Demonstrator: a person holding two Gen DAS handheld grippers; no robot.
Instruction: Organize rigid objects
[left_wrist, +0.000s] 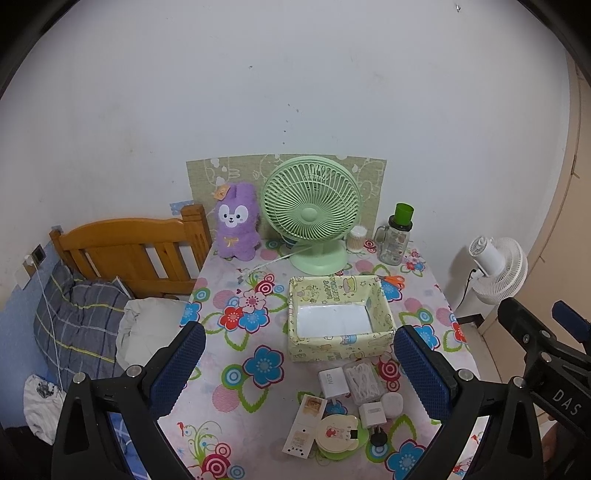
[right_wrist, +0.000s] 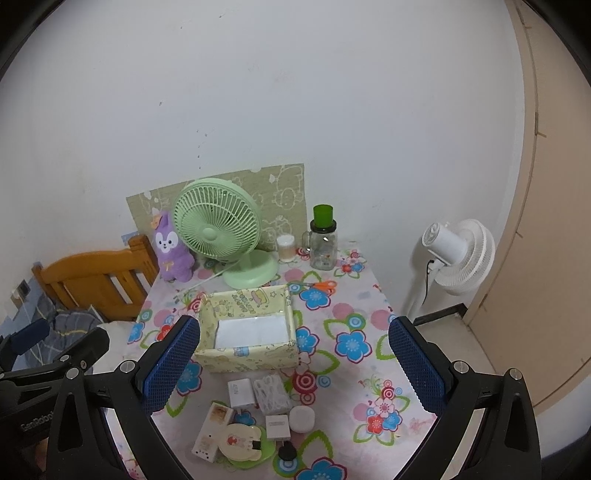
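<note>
Both tools hang above the near table edge, empty: the left gripper (left_wrist: 299, 373) and the right gripper (right_wrist: 295, 365) each stand spread wide. Just below lies the clutter: a round cartoon case (right_wrist: 242, 441), a long white card box (right_wrist: 214, 430), two white chargers (right_wrist: 240, 393) and a clear box of cotton swabs (right_wrist: 271, 395). They look light, stiff and slick (take the chargers across their flat sides). Beyond sits the empty yellow box (right_wrist: 245, 356), then the green fan (right_wrist: 216, 225).
</note>
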